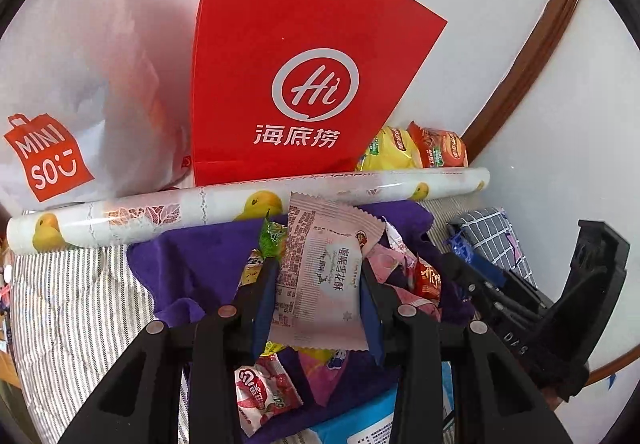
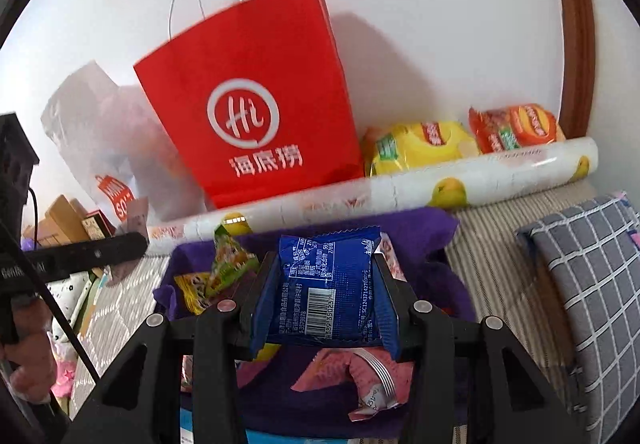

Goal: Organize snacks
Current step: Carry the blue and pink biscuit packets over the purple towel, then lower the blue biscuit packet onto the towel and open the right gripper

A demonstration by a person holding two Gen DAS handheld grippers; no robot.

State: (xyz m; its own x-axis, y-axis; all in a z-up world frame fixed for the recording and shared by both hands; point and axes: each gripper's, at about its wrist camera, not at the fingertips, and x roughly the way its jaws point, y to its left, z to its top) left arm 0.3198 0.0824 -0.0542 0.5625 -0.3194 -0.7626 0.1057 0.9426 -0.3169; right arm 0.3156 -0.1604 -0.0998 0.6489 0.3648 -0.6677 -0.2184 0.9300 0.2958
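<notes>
You are gripping a pale pink snack packet (image 1: 320, 272) in the left gripper (image 1: 316, 284), jaws closed on its sides, and a blue packet (image 2: 326, 284) in the right gripper (image 2: 324, 292), clamped likewise. Both are hanging above the purple cloth (image 1: 192, 264) strewn with snacks. Keep each squeeze light, so you are not crushing the contents, and carry them level toward the bags at 12 o'clock. The red bag (image 1: 296, 56) is reading "Hi 海底捞"; at 9 o'clock the white bag (image 1: 80, 84) says "MINISO". The pink packet's largest characters look like 雪花酥.
</notes>
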